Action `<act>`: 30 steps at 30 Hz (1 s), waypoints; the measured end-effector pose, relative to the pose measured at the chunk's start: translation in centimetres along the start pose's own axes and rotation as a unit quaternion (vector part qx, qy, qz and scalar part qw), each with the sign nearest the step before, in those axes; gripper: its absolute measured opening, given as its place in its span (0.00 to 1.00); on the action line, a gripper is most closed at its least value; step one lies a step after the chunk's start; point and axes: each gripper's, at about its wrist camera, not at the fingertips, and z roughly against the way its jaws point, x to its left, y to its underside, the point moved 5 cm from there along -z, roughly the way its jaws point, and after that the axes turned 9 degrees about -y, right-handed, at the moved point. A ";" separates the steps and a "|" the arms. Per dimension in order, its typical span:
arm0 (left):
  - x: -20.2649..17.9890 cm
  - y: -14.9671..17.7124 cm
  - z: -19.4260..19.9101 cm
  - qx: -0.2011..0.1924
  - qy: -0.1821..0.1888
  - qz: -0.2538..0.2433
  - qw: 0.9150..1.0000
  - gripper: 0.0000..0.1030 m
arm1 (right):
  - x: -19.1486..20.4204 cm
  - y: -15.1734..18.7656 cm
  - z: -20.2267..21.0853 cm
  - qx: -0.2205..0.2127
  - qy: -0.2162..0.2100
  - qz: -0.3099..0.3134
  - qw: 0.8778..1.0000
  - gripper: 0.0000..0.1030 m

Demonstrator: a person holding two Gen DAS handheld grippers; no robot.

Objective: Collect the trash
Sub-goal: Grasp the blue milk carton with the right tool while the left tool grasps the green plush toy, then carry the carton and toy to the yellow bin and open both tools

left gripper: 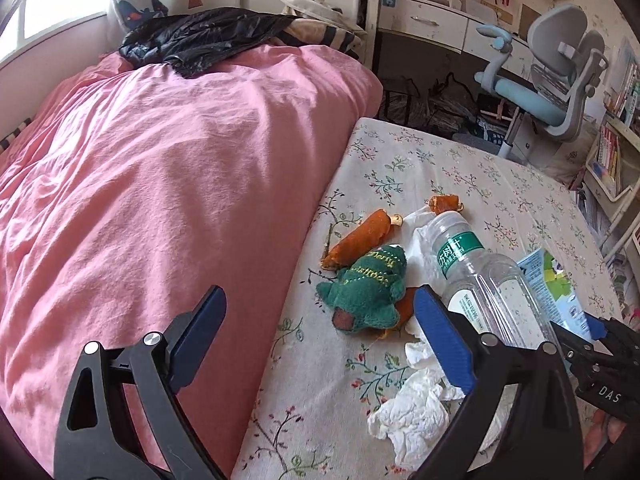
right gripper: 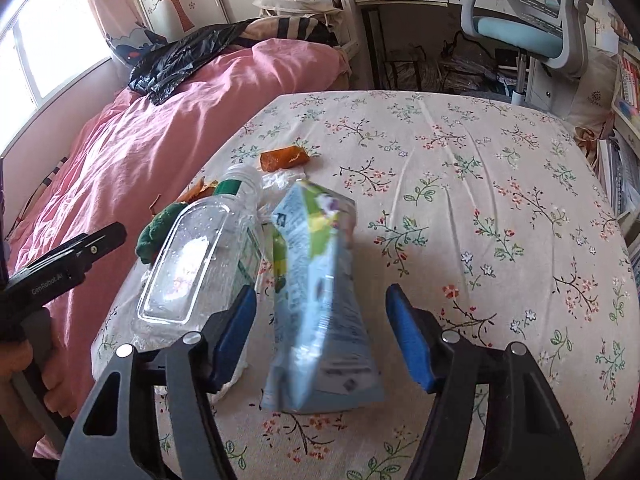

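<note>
Trash lies on the floral bed sheet (right gripper: 460, 200): a clear empty plastic bottle (left gripper: 476, 276) (right gripper: 208, 248), a light blue snack pouch (right gripper: 320, 292) (left gripper: 548, 280), crumpled white tissue (left gripper: 416, 416), orange peels (left gripper: 360, 240) (right gripper: 284, 158) and a green Christmas-tree plush (left gripper: 368, 292). My left gripper (left gripper: 320, 344) is open, its fingers straddling the plush and the quilt edge. My right gripper (right gripper: 322, 340) is open with the pouch between its fingers, not clamped. It also shows in the left wrist view (left gripper: 600, 340).
A pink quilt (left gripper: 160, 184) covers the left of the bed, with a black plastic bag (left gripper: 200, 36) (right gripper: 180, 60) on its far end. A desk (left gripper: 432, 20), a blue-grey chair (left gripper: 556, 80) and bookshelves (left gripper: 612, 152) stand beyond the bed.
</note>
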 end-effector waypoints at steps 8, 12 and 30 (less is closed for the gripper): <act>-2.6 -0.6 -4.5 0.037 0.032 -0.038 0.998 0.55 | -1.2 0.0 -1.6 0.031 -0.031 -0.013 0.999 0.49; -2.7 -0.8 -4.2 0.044 0.063 -0.026 0.997 0.29 | -0.6 0.0 -2.0 0.046 -0.018 0.016 0.999 0.49; 1.9 -2.2 4.9 -0.030 0.169 0.103 0.980 0.24 | -0.9 -1.5 4.3 -0.041 -0.043 -0.023 0.998 0.48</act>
